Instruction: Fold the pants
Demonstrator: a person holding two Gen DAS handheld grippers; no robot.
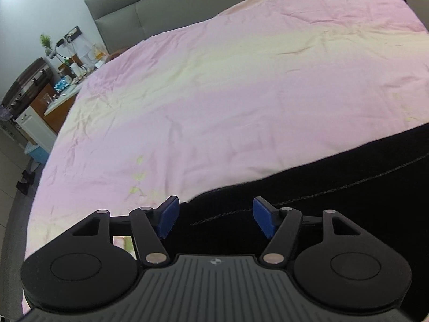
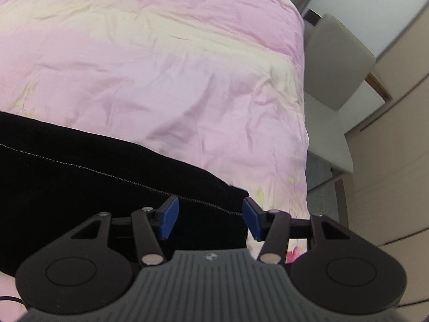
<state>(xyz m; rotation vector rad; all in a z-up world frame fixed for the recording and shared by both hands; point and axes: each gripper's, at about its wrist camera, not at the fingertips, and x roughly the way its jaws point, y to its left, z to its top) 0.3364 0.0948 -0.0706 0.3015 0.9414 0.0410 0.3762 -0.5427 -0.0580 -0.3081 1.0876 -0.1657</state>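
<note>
Black pants (image 1: 335, 177) lie flat on the pink bed cover (image 1: 214, 94), with a pale stitched seam running across them. My left gripper (image 1: 215, 217) hovers above the pants' left end, its blue pads apart with nothing pressed between them. In the right wrist view the same pants (image 2: 93, 166) stretch from the left edge to a squared end near the bed's right side. My right gripper (image 2: 210, 220) hangs open over that end, pads clear of the cloth.
A grey headboard (image 1: 128, 8) stands at the far side of the bed. A cluttered bedside table (image 1: 67, 80) and a suitcase (image 1: 26, 86) are off the bed's left edge. A beige chair (image 2: 335, 61) and wooden cabinets (image 2: 396, 134) stand to the bed's right.
</note>
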